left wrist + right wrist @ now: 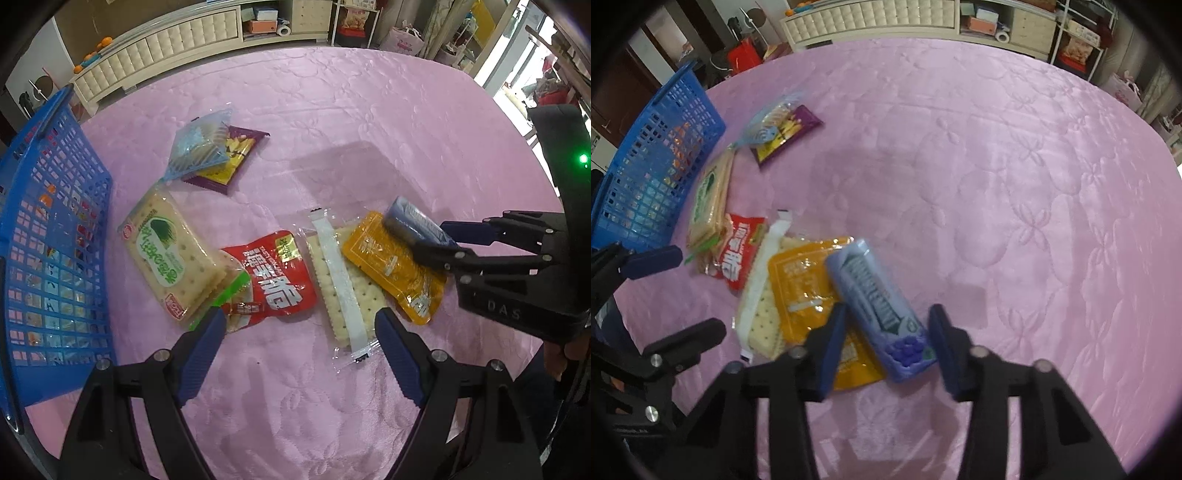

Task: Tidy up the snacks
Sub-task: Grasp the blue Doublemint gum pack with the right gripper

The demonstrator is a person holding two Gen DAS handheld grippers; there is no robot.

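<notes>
A pink quilted cloth [332, 122] with a stitched flower pattern covers the counter, and past its far edge, at twelve o'clock, stands a cream tufted cabinet [177, 44] with open shelves of boxes. A blue plastic basket [55, 236] of lattice walls sits at nine o'clock in the left wrist view, some packets showing through its mesh. The snacks lie in a loose row across the middle of the cloth. The left claw [301, 332] hangs wide open above them, touching nothing; its left pad [207, 343] is over the corner of a green-printed cracker pack [166, 258] and its right pad beside a clear-wrapped cracker pack [343, 291] with a white strip. Between those two lies a red packet [273, 273] with large white Chinese characters and small print reading "TASTY". At eleven o'clock a pale blue wafer packet [199, 144] lies partly on a purple and yellow packet [236, 158]. The right claw [886, 347], at three o'clock in the left view, is drawn to a narrow gap around a lavender-blue bar [875, 302] with a berry picture on its near end; the left pad touches the bar's side, while whether the right pad presses it I cannot tell. The bar's lettering is too blurred to read. It rests on an orange pouch [798, 280], which overlaps the clear cracker pack. "DAS" is moulded on the right claw's body.
</notes>
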